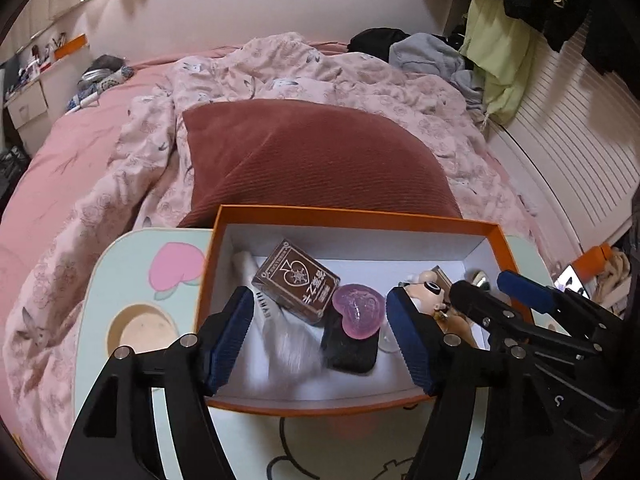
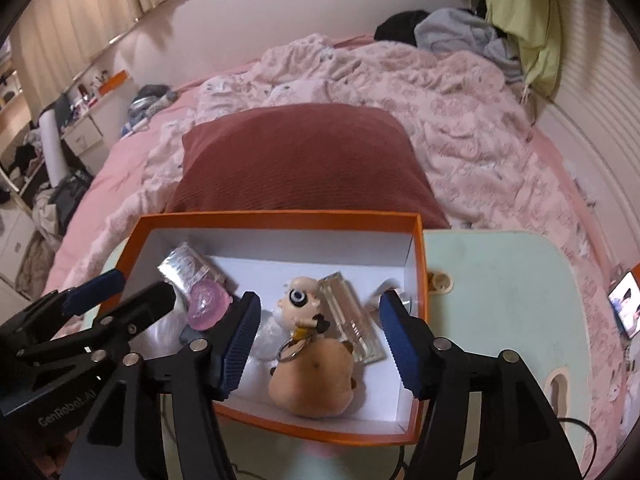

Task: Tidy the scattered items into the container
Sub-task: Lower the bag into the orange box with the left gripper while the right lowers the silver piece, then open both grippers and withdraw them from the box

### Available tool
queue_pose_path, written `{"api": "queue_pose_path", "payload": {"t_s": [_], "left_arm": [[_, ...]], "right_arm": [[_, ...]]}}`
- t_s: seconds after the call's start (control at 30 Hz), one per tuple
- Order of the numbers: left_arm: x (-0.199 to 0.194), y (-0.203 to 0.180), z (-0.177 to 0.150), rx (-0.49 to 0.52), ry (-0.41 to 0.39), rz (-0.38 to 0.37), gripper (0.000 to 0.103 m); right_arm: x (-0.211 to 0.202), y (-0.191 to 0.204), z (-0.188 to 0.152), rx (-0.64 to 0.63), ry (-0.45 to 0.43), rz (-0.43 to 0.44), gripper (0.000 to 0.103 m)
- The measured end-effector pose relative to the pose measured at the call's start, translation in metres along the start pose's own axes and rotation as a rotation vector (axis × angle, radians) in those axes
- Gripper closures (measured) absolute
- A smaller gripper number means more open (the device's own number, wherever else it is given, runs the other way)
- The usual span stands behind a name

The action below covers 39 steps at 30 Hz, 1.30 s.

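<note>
An orange box [image 1: 224, 216] with a white inside stands on a pale green lap table [image 1: 120, 280]; it also shows in the right wrist view [image 2: 280, 216]. In it lie a brown card box [image 1: 296, 284], a pink heart [image 1: 358, 314], a black pad [image 1: 352, 354], a white plastic-wrapped item [image 1: 288, 344], a tan plush keychain figure [image 2: 312, 376] and a clear case [image 2: 352, 320]. My left gripper [image 1: 320, 340] is open and empty over the box's left half. My right gripper [image 2: 320, 344] is open and empty, its fingers either side of the plush.
A dark red pillow [image 1: 304, 160] lies just behind the box on a pink bed with a rumpled quilt [image 1: 360, 80]. The table has a round cup hole [image 1: 140, 332]. Clothes [image 1: 440, 56] are piled at the far right. A lit phone [image 2: 624, 304] lies right.
</note>
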State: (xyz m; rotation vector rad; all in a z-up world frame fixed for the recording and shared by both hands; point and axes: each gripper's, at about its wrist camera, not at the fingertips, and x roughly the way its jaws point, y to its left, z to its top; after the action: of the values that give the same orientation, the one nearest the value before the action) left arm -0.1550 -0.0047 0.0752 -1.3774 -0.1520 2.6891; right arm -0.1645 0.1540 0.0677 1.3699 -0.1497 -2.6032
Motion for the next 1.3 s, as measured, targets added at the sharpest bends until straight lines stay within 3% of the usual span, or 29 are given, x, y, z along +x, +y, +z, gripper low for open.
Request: {"api": "queue_pose_path", "payload": {"t_s": [0.27,0.5,0.63,0.77,0.97,1.1,1.2,1.23,1.3], "left_arm": [[-0.019,0.003,-0.004,-0.003,-0.024,-0.006,0.034],[-0.048,0.002,-0.023,0.018,-0.076,0.003,0.034],[-0.067,0.0,-0.051,0.024,-0.092,-0.012,0.034],[-0.073,-0.002,-0.088,0.015,-0.096,-0.004,0.034],[-0.055,-0.003,-0.14,0.001,0.011,0.005,0.034],[-0.049,-0.009,-0.159,0.02,0.026,0.049,0.034],[-0.04,-0.011,-0.165,0.037,0.055,0.071,0.032],[-0.039,-0.012,-0.166,0.042,0.05,0.084,0.03],[-0.035,-0.013,-0.168,0.053,0.047,0.112,0.018]], "right_arm": [[-0.015,0.011,-0.011,-0.058,-0.019,-0.046,0.041],[-0.035,0.014,-0.032,-0.081,-0.004,-0.009,0.041],[-0.056,0.014,-0.057,-0.086,-0.009,0.001,0.04],[-0.065,0.012,-0.097,-0.098,0.04,0.015,0.038],[-0.056,0.011,-0.154,-0.117,0.135,-0.007,0.038],[-0.054,0.015,-0.171,-0.14,0.127,-0.045,0.037],[-0.053,0.019,-0.174,-0.157,0.121,-0.061,0.028],[-0.051,0.02,-0.175,-0.16,0.118,-0.08,0.021],[-0.05,0.02,-0.179,-0.148,0.108,-0.112,0.013]]}}
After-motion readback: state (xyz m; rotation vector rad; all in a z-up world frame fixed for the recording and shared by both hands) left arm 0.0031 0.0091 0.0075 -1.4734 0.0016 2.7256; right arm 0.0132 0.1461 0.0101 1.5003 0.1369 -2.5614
